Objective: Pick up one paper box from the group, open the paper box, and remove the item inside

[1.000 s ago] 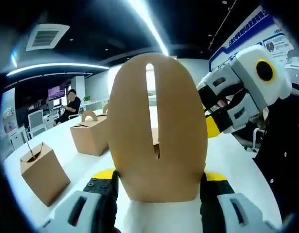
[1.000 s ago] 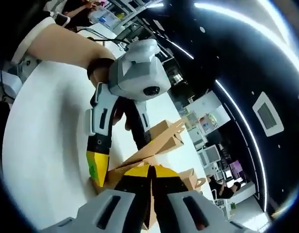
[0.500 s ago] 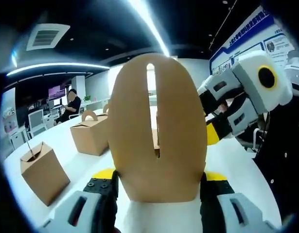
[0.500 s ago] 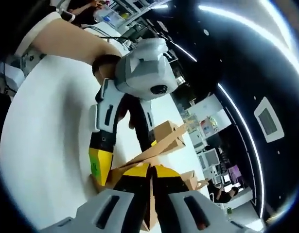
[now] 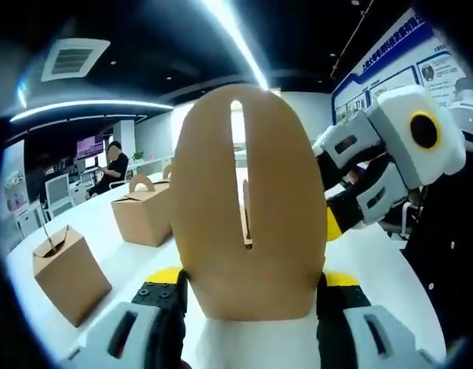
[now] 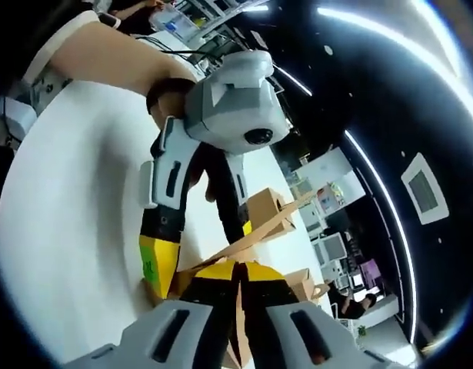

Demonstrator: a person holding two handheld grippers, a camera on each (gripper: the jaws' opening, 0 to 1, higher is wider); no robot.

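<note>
Left gripper view, L to R: a small brown box (image 5: pixel 67 269) with its flaps up sits near the curved near edge of the white table (image 5: pixel 136 257); bare tabletop lies between it and a second box (image 5: pixel 141 214) with an arched handle, further back. A seated person (image 5: pixel 111 165) is at desks beyond the table's far edge. Centre: the held paper box (image 5: pixel 248 204) presents its tall rounded handle flap, long axis upright in this view, slot running top to bottom. The left gripper (image 5: pixel 250 296) has its jaws clamped against the flap's lower sides, black-and-yellow tips flanking it. At right, the right gripper (image 5: pixel 338 223) comes in touching the flap's right edge; open table beneath it.

Right gripper view, L to R: wide bare table (image 6: pixel 59 254) at left, its rim curving at the frame's edge. The left gripper (image 6: pixel 171 280) reaches down with a yellow tip at the paper box (image 6: pixel 251 238). The right gripper (image 6: pixel 238 273) jaws are pressed together on a thin cardboard flap seen edge-on; flap slants up toward R. Poss. two more boxes (image 6: pixel 301 280) behind, partly hidden. Box is off the table surface, apparently, held between both grippers.
</note>
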